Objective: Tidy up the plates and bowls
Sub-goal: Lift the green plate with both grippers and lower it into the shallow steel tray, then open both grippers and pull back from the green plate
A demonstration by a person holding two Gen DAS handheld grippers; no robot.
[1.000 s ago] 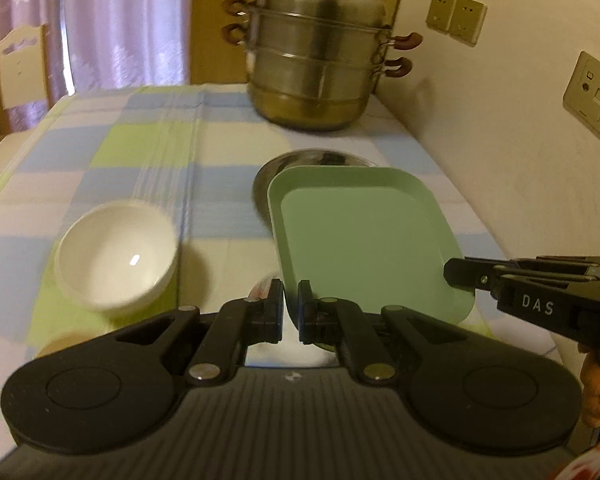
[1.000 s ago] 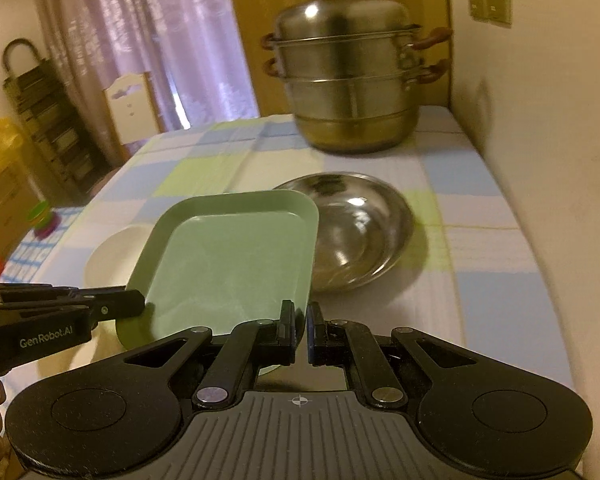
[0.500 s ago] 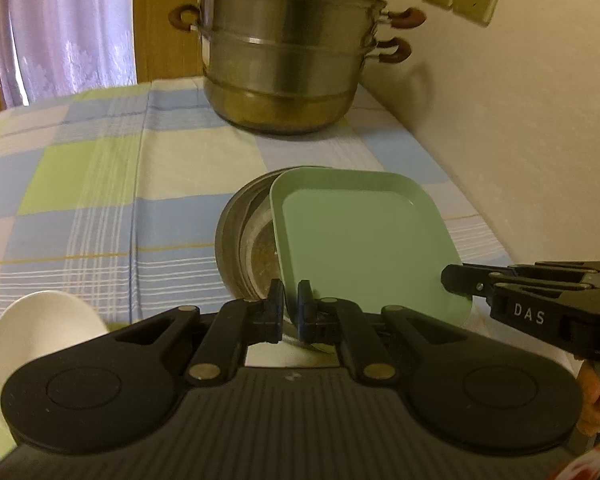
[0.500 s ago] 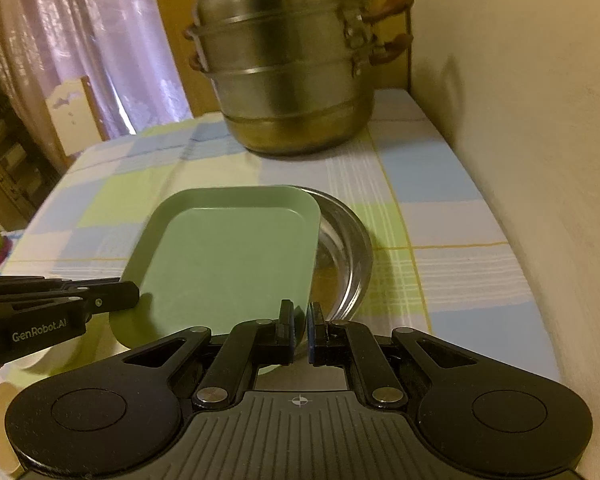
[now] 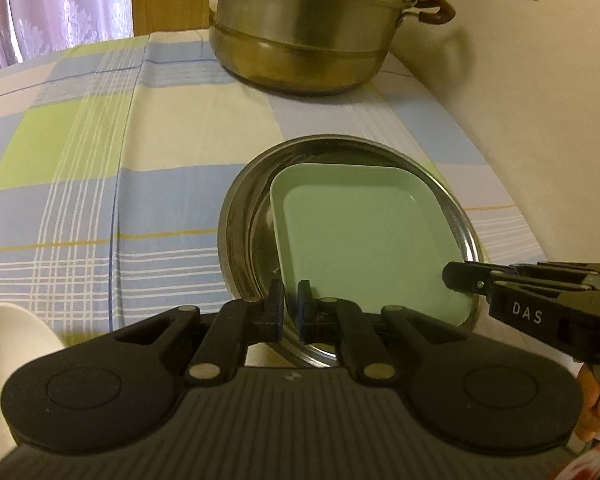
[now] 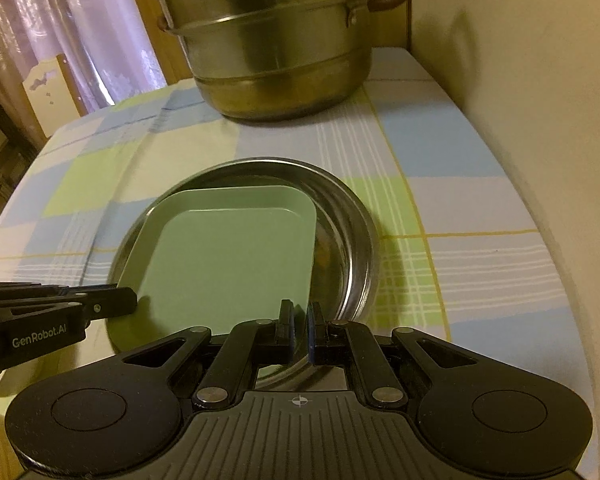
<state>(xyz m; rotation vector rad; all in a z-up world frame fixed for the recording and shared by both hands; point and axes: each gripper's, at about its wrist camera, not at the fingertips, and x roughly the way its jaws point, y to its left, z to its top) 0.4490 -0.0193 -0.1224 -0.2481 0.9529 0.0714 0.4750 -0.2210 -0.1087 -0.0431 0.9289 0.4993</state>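
Left wrist view, both grippers' fingers clamp green plate (image 5: 364,236) edges, steel bowl (image 5: 244,240) half-hidden.

— What colours show on the tablecloth (image 5: 172,184)?
— A check of pale blue, lime green and cream, crossed by thin white and yellow lines.
— And the dishes?
— A mint-green plate (image 5: 364,240), a silvery steel basin (image 5: 240,248), a white bowl (image 5: 8,356).

Green plate (image 5: 364,240) inside steel bowl (image 5: 240,232)
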